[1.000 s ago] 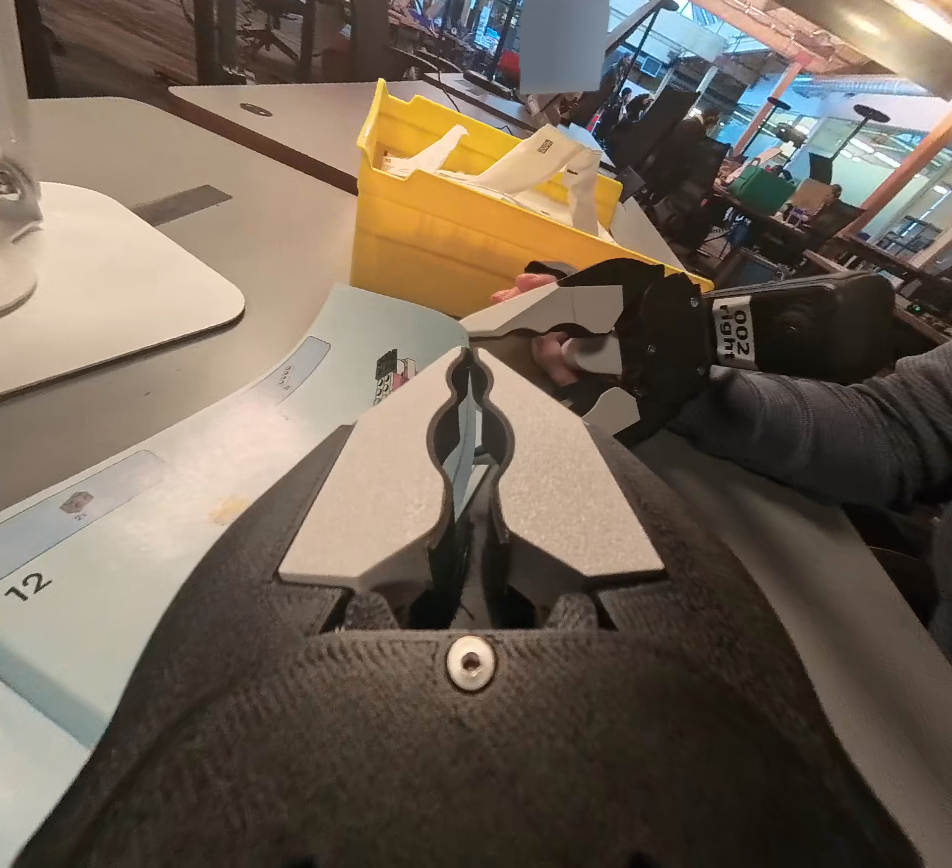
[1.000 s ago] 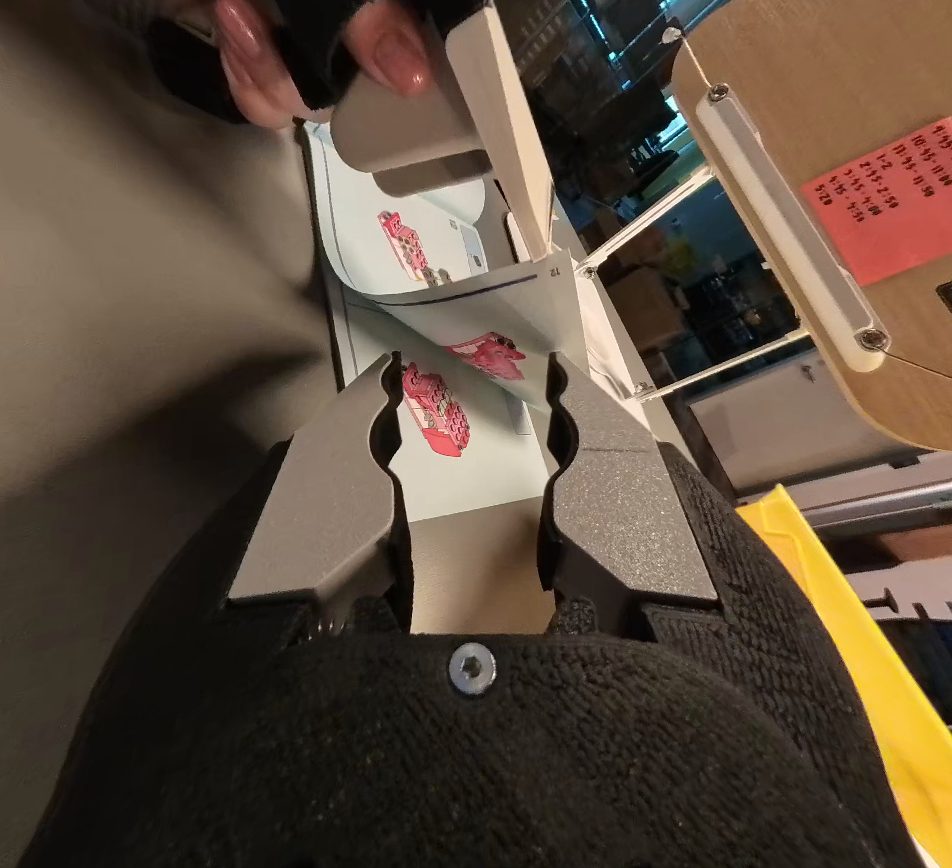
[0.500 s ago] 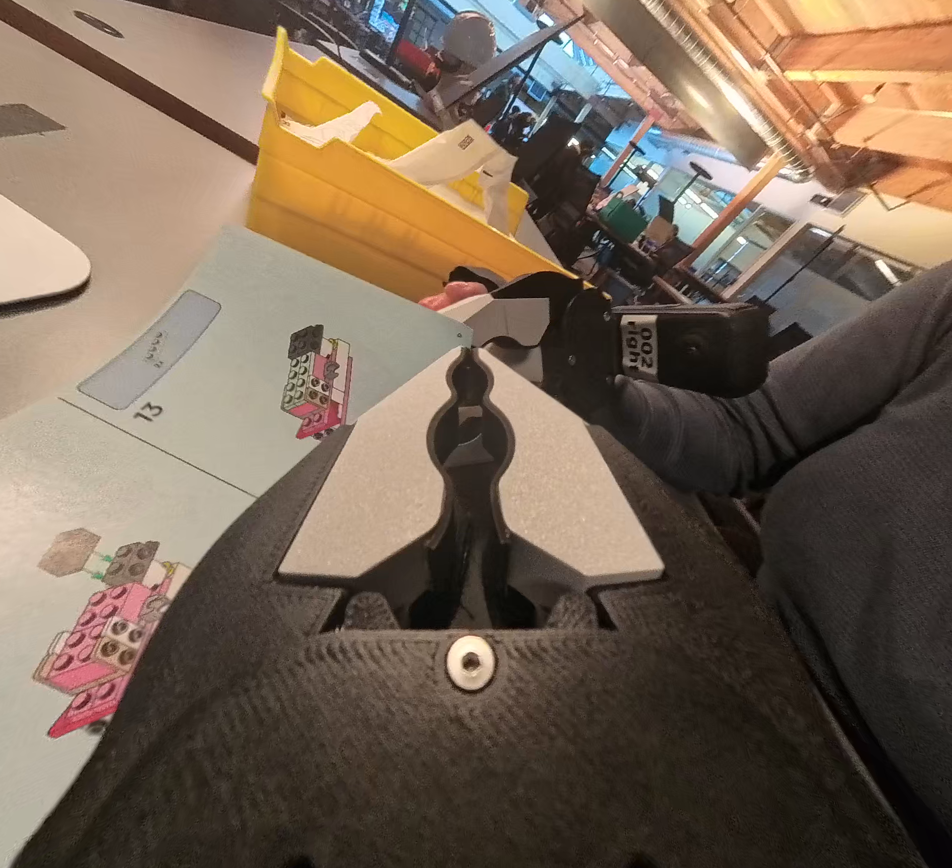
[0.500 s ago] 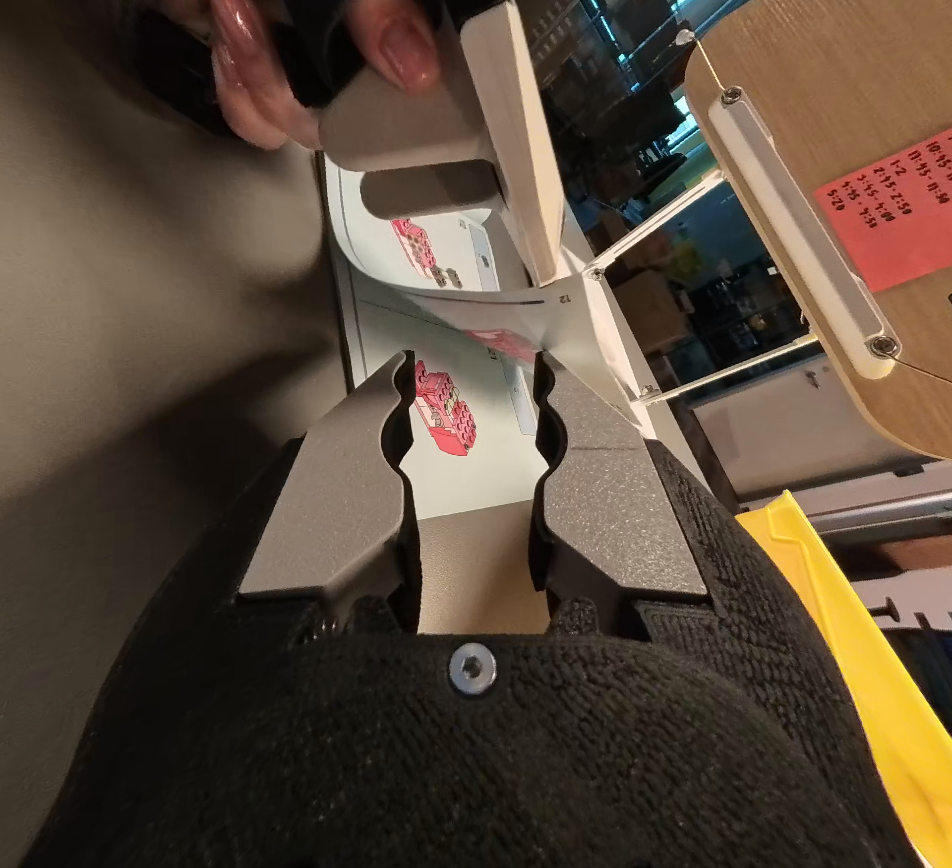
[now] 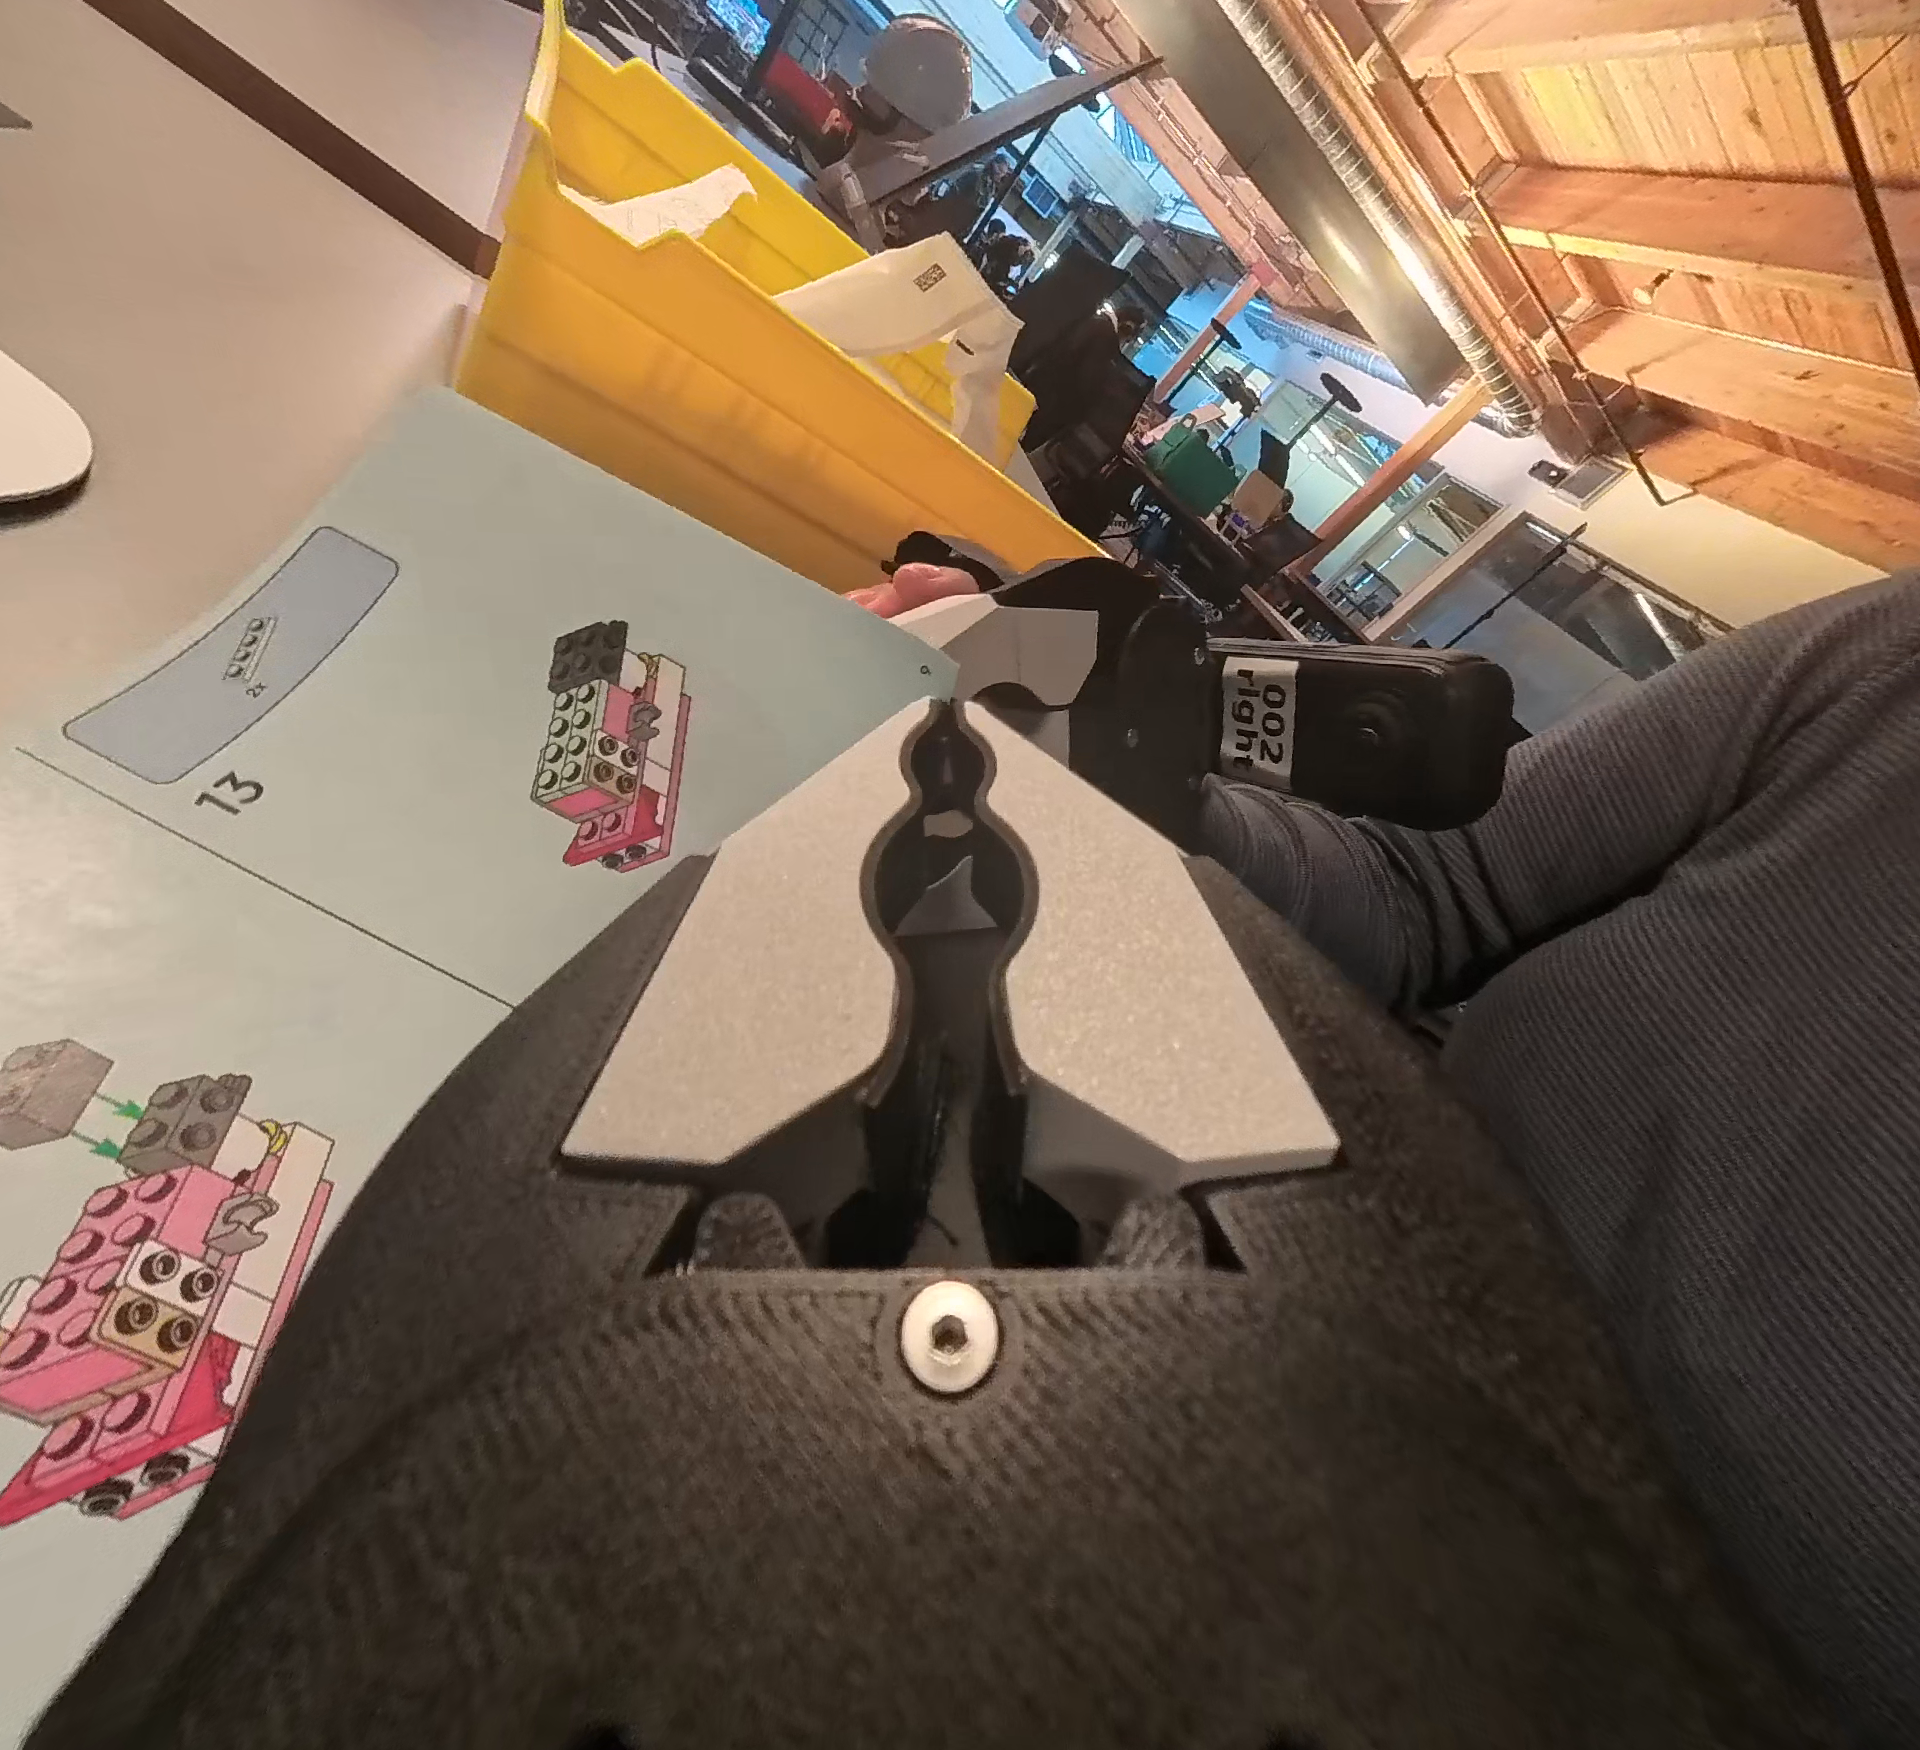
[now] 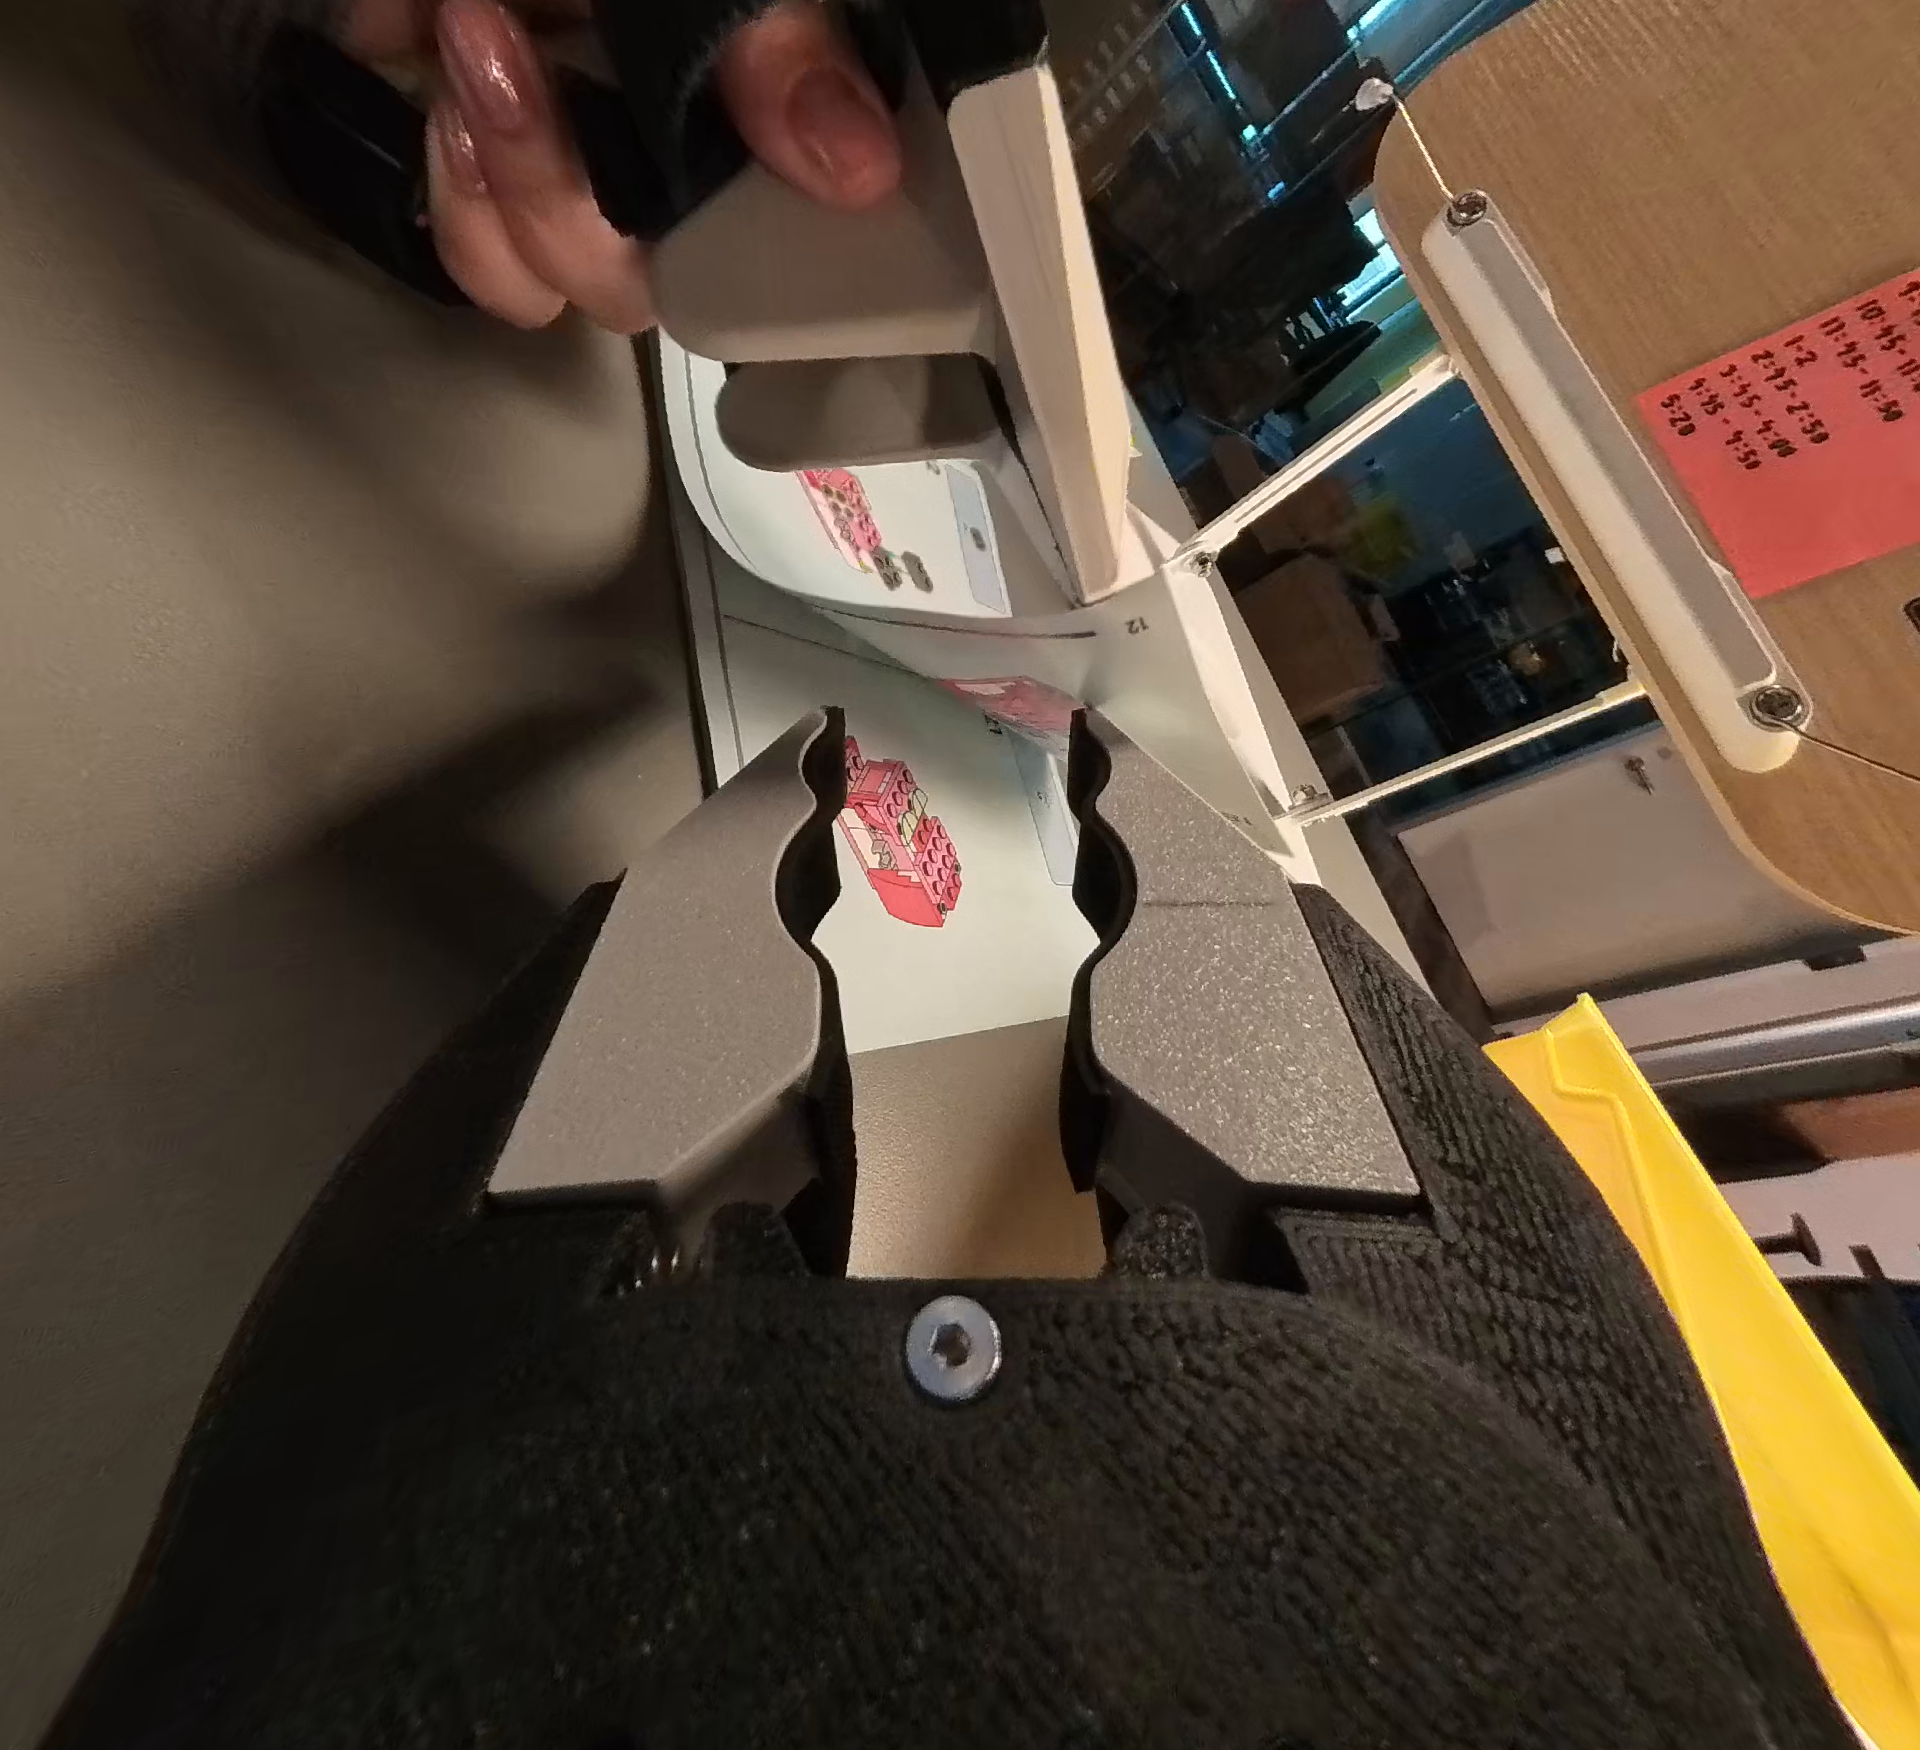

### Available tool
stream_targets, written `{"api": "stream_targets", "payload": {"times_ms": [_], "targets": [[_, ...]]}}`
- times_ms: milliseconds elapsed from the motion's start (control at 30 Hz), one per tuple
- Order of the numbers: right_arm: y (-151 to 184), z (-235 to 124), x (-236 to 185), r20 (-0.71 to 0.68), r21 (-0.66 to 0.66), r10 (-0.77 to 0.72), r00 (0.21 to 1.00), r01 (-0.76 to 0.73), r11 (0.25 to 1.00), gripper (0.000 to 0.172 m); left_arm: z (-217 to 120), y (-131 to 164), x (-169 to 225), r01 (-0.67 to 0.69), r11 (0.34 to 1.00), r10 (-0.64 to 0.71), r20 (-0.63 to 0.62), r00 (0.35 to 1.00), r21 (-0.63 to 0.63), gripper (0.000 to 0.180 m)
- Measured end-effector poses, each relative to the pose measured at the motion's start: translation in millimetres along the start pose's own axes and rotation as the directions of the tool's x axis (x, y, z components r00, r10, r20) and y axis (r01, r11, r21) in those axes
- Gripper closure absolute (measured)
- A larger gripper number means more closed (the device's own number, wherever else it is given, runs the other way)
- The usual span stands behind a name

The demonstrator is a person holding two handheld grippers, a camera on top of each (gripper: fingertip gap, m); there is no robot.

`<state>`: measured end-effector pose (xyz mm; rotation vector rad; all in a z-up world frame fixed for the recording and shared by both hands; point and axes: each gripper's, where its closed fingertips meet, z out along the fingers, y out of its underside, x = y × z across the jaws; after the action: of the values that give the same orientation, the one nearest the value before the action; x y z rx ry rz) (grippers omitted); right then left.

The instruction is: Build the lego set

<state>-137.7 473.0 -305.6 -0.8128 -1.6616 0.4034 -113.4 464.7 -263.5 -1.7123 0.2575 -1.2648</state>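
Instruction booklet, pale blue pages with pink brick-model drawings, lies open on the grey table. Left gripper: fingers pressed together, tips right at the corner of a lifted page; whether they pinch it, cannot tell. Right gripper: fingers apart, hovering over the booklet's near edge, nothing between them. Yellow bin with white paper scraps just beyond.

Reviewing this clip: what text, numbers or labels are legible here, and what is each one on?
I don't transcribe writing; these bear it:
Booklet page, light blue: printed numbers, legible.
White label on right gripper's black body: legible.
Red note on wooden board: rows of figures, legible.
White slip in yellow bin: code patch, too small.
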Motion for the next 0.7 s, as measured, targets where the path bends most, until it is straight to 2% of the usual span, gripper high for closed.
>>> {"api": "stream_targets", "payload": {"times_ms": [333, 500, 567, 667, 700], "targets": [[0, 0, 1, -0.004, 0.003, 0.005, 1.0, -0.005, 1.0, 0.13, 1, 2, 4, 0.003, 1.0, -0.004, -0.026, 1.0, -0.016, 0.18], [1, 0, 1, -0.003, -0.003, 0.006, 1.0, -0.006, 1.0, 0.13, -3, -9, 3, -0.095, 0.995, 0.093, 0.034, 0.995, 0.035, 0.18], [1, 0, 1, -0.003, -0.005, 0.007, 1.0, -0.007, 1.0, 0.13, -6, -15, -1, -0.188, 0.981, 0.182, 0.115, 0.977, 0.042, 0.169], [2, 0, 1, -0.004, -0.006, 0.008, 1.0, -0.008, 1.0, 0.13, -8, -16, -5, -0.327, 0.945, 0.321, 0.219, 0.922, -0.006, 0.139], [1, 0, 1, -0.005, -0.006, 0.007, 1.0, -0.007, 1.0, 0.13, -7, -14, -6, -0.361, 0.932, 0.359, 0.241, 0.902, -0.037, 0.137]]}}
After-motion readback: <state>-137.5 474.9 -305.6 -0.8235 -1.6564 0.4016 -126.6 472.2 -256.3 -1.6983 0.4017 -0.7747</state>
